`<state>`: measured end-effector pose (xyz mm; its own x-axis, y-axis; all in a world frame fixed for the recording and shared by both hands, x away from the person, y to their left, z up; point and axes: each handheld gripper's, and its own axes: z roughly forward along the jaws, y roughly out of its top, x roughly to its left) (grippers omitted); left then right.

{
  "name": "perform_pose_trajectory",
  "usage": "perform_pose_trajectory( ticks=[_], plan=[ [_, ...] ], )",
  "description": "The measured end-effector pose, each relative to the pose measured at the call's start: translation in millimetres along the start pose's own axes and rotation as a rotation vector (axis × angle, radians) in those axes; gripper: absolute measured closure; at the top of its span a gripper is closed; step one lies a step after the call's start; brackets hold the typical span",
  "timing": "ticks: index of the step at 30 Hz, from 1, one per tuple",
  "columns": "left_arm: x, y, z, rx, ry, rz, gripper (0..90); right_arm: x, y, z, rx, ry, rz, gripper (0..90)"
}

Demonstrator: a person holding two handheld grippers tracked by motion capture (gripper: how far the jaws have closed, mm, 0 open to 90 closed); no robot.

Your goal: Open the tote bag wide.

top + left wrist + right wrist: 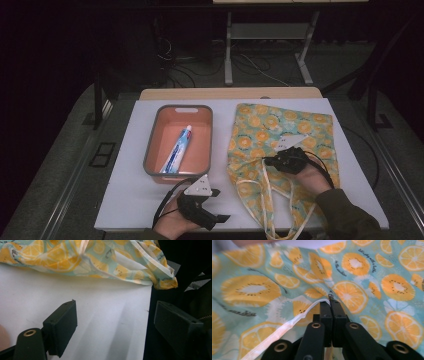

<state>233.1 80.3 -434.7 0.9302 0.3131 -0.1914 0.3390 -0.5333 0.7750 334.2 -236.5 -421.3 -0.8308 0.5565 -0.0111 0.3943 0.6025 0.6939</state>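
Black jaws of the right hand-held gripper (330,302) are pressed together on the mouth edge of the teal cloth tote bag printed with orange slices (285,145), with its cream handle strap (287,325) caught at the tips. The left hand-held gripper (210,205) is held with jaws wide apart and nothing between them, just above the white foam worktop (125,200) near its front edge. A salmon plastic bin with a grey rim (180,140) is set left of the bag, a blue-and-white toothpaste tube (177,150) lying inside. The bag is spread flat and wrinkled on the worktop's right half.
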Motion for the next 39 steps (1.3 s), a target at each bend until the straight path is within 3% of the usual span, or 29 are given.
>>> perform_pose_trajectory(
  ticks=[4,7,11,14,16,19,20,21,23,27,32,39],
  plan=[
    [0.3,-0.1,0.3,0.002,-0.003,-0.001,17.1,1.6,-7.1,-18.8,-0.03,0.062,0.027,59.7],
    [-0.6,0.2,0.4,0.003,-0.004,0.004,17.1,9.6,-17.9,-36.1,-0.026,0.096,0.0,46.5],
    [-0.6,0.5,0.5,0.002,-0.002,0.002,17.0,24.6,-37.4,-52.0,-0.002,0.125,-0.039,37.2],
    [-0.6,0.6,0.7,0.002,0.0,0.001,17.0,32.7,-55.2,-51.1,0.039,0.121,-0.074,35.9],
    [-0.6,0.6,0.6,0.002,0.0,0.001,17.0,36.0,-63.9,-45.0,0.073,0.121,-0.085,37.0],
    [-0.5,0.5,0.1,0.001,0.001,0.002,17.0,38.9,-67.7,-36.3,0.117,0.126,-0.121,49.4],
    [-0.5,0.4,0.0,0.0,0.0,0.001,17.0,38.9,-67.7,-36.3,0.117,0.126,-0.121,49.4],
    [-0.6,0.4,0.0,-0.002,0.0,0.0,17.0,38.6,-65.9,-36.0,0.103,0.139,-0.124,72.0],
    [-0.3,0.5,-0.1,0.0,0.001,0.001,17.0,39.5,-64.4,-34.5,0.105,0.147,-0.125,87.0],
    [-0.6,0.7,-0.1,-0.001,0.002,0.0,17.0,37.9,-55.4,-28.6,0.098,0.126,-0.108,89.2],
    [-0.6,0.8,-0.1,0.0,0.003,0.002,17.0,25.7,-35.4,-20.8,0.06,0.049,-0.065,89.4],
    [-1.1,1.0,-1.5,-0.007,0.003,0.0,17.0,6.0,-6.7,2.2,0.041,-0.052,0.041,89.5]
  ],
)
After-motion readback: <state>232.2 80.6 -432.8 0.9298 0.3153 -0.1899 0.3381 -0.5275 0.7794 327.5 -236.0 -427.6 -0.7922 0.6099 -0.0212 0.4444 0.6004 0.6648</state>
